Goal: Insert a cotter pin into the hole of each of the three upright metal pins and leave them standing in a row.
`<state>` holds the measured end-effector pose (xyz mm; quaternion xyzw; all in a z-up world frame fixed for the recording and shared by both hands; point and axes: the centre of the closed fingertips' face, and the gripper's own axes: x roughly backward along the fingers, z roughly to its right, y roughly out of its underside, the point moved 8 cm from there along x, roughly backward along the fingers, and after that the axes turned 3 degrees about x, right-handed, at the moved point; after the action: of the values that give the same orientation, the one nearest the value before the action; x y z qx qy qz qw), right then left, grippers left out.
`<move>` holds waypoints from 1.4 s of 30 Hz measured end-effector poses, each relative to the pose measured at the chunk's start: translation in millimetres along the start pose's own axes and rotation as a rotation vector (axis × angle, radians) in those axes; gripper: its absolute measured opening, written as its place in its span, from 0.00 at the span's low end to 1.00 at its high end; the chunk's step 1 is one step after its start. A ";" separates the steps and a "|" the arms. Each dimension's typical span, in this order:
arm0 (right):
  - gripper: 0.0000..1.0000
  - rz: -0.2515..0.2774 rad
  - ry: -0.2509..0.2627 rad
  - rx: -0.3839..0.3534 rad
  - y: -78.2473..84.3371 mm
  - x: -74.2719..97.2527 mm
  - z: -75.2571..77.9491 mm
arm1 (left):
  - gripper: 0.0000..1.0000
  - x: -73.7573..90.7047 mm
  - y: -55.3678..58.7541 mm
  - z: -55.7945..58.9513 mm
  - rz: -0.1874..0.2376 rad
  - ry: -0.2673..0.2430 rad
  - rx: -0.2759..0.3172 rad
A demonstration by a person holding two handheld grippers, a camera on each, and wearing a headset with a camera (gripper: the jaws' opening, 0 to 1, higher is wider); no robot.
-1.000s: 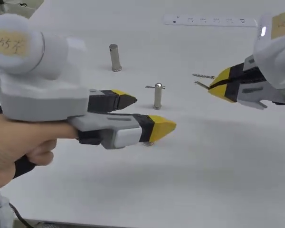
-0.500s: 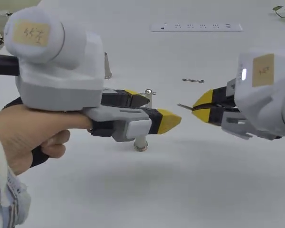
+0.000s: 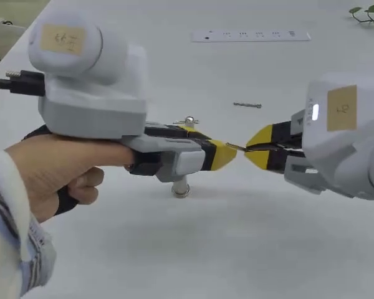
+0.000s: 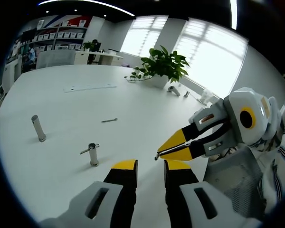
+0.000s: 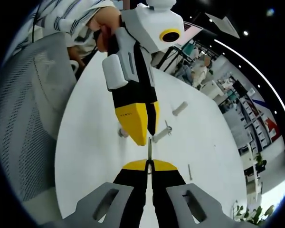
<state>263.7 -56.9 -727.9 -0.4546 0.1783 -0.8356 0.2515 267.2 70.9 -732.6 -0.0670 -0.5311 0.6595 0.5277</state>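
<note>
- right gripper (image 3: 249,150) — clenched on a cotter (image 3: 235,147), which sticks out flat toward the left gripper (image 4: 149,166).
- left gripper: jaws apart, nothing between them, held by a hand (image 3: 56,174). The cotter's free end sits right at its jaw tips; touching or not, can't tell.
- both sets of tips meet just right of and nearer than the fitted pin (image 3: 189,121), which stands upright, already cross-pinned at the top.
- third pin (image 3: 181,187): nearer than the fitted pin, base showing under the left gripper, top hidden.
- bare pin (image 4: 38,128): upright, left of and beyond the fitted pin, well apart.
- spare cotter (image 3: 247,105): flat on the table (image 3: 249,249), right of and beyond the fitted pin.
- strip (image 3: 249,35): well beyond the fitted pin, bare table between — wide bare table nearer than it too.
- the table's left edge runs well left of the fitted pin.
</note>
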 end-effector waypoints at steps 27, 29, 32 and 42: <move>0.03 0.027 0.061 0.066 -8.1 4.6 -0.9 | 0.05 -3.7 -4.3 7.8 0.035 0.061 0.089; 0.03 0.027 0.062 0.070 -8.3 4.9 -0.8 | 0.03 -3.7 -4.5 7.3 0.035 0.058 0.091; 0.03 0.029 0.065 0.069 -9.1 5.9 -0.5 | 0.02 -3.7 -5.2 7.1 0.038 0.057 0.097; 0.03 0.037 0.079 0.073 -11.3 7.9 0.8 | 0.01 -4.0 -6.8 8.2 0.029 0.062 0.079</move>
<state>257.8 -52.4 -716.3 -0.4086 0.1658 -0.8540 0.2759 267.9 61.8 -725.8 -0.0741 -0.4869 0.6851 0.5367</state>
